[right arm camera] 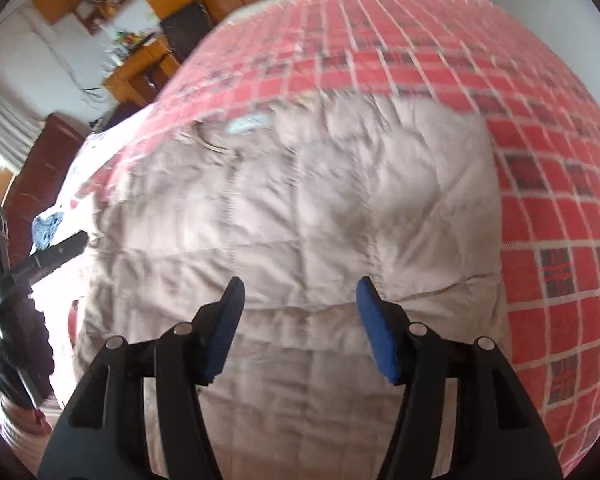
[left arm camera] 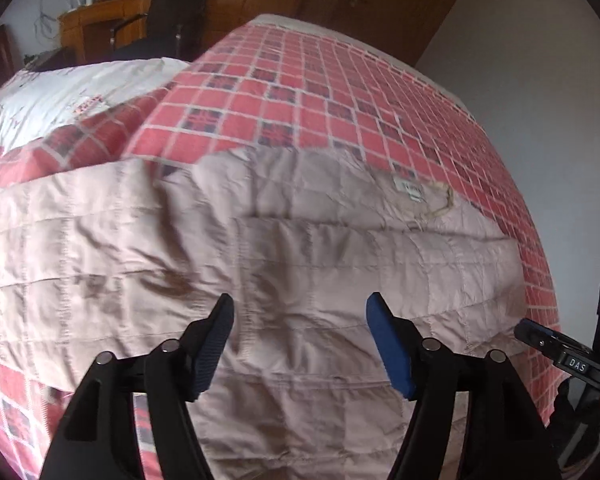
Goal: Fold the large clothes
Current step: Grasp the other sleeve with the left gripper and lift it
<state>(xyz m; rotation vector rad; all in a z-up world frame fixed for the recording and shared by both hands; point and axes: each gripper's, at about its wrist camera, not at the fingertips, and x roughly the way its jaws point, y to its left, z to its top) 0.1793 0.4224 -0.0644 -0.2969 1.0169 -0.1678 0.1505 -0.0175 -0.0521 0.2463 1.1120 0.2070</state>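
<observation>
Left tongs (left arm camera: 300,322): fingers spread wide, nothing between the blue pads (left arm camera: 390,350); they hang over the coat without touching it.
Right tongs (right arm camera: 300,306): also spread wide and empty, above the coat.
Coat (left arm camera: 228,264): a pale quilted garment lying flat on the bed, straight ahead of and beneath both pairs of tongs. It fills the ground between the fingers in each view and runs on past the tips.
Coat seen from the right tongs (right arm camera: 320,216): its far edge lies beyond the tips, and its right edge falls just outside the right finger.
Bedspread (left arm camera: 340,92): red check with dark squares, under the coat, showing beyond the tips and to the right of both tongs.
Left view only: a white label (left arm camera: 410,190) and a pale cord (left arm camera: 440,204) near the coat's far edge, ahead and to the right of the tips; a white cloth (left arm camera: 72,92) far ahead to the left; the other tongs' black frame at the right edge, marked DAS.
Right view only: the same label as a blurred pale patch, ahead and to the left of the tips; a blue bundle (right arm camera: 46,228) far left; the other tongs' dark frame at the left edge; a wooden desk (right arm camera: 140,68) beyond the bed.
Sharpness: the right view is smeared, so the stitching is harder to read than in the left.
</observation>
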